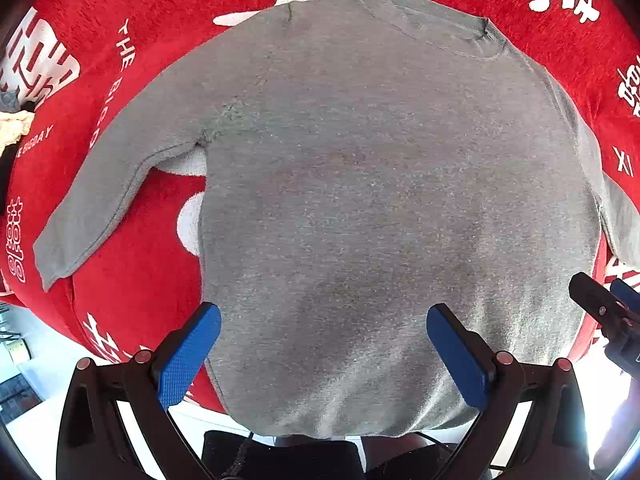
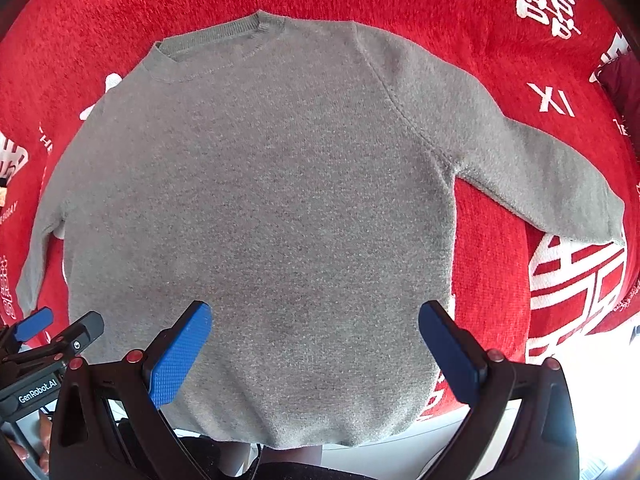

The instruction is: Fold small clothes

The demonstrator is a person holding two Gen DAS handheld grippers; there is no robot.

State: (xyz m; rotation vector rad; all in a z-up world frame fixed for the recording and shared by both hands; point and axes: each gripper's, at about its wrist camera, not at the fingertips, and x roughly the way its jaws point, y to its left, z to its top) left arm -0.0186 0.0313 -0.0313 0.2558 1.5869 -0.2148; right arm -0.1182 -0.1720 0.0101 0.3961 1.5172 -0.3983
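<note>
A small grey sweater (image 1: pixel 380 184) lies flat and spread out on a red blanket, collar at the far side, hem toward me. Its left sleeve (image 1: pixel 104 200) stretches out to the left; its right sleeve (image 2: pixel 540 172) stretches out to the right. My left gripper (image 1: pixel 324 336) hovers open over the hem area, blue pads wide apart with nothing between them. My right gripper (image 2: pixel 316 332) is likewise open above the lower part of the sweater (image 2: pixel 260 208), holding nothing. Each gripper shows at the edge of the other's view.
The red blanket (image 1: pixel 132 280) with white characters and lettering covers the table under the sweater. A pile of other clothes (image 1: pixel 12 120) sits at the far left edge. A dark red item (image 2: pixel 624 84) lies at the far right. The blanket's near edge hangs toward a pale floor.
</note>
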